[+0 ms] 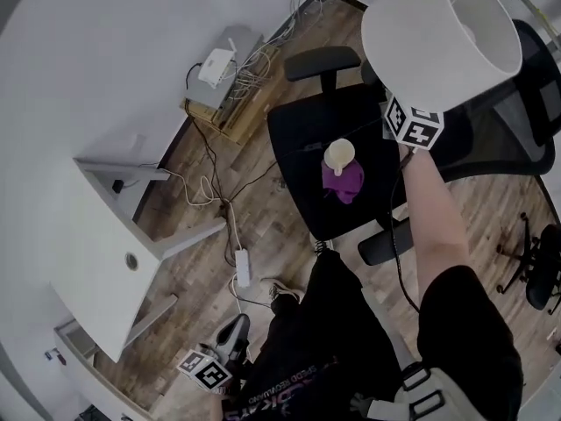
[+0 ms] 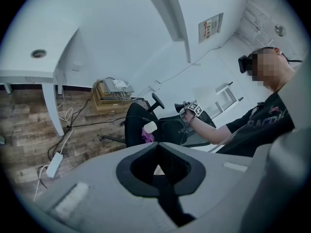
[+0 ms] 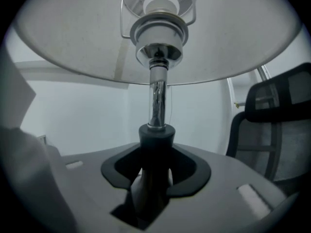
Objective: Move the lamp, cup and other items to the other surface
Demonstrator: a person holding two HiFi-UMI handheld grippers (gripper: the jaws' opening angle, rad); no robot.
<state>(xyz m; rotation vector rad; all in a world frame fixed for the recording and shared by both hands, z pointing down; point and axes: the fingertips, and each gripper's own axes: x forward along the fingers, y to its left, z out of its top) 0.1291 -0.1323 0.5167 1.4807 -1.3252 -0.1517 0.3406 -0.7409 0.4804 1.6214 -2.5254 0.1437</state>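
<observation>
Down by the person's leg, the left tongs [image 2: 156, 149] are pinched together, empty. The right tongs [image 3: 154, 178] clamp the lamp [image 1: 443, 38] by its stem, upright, above the chair [image 1: 302, 169] where the cup [image 1: 339, 155] sits. The counter [image 1: 105, 235] lies well off left, nearer the left hand.

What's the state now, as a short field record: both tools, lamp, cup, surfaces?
right tool: closed on the stem of the lamp, held over the chair
left tool: jaws together, empty, held low
cup: upright on the chair seat, against a purple item
desk: white, left of the chair in the head view
</observation>
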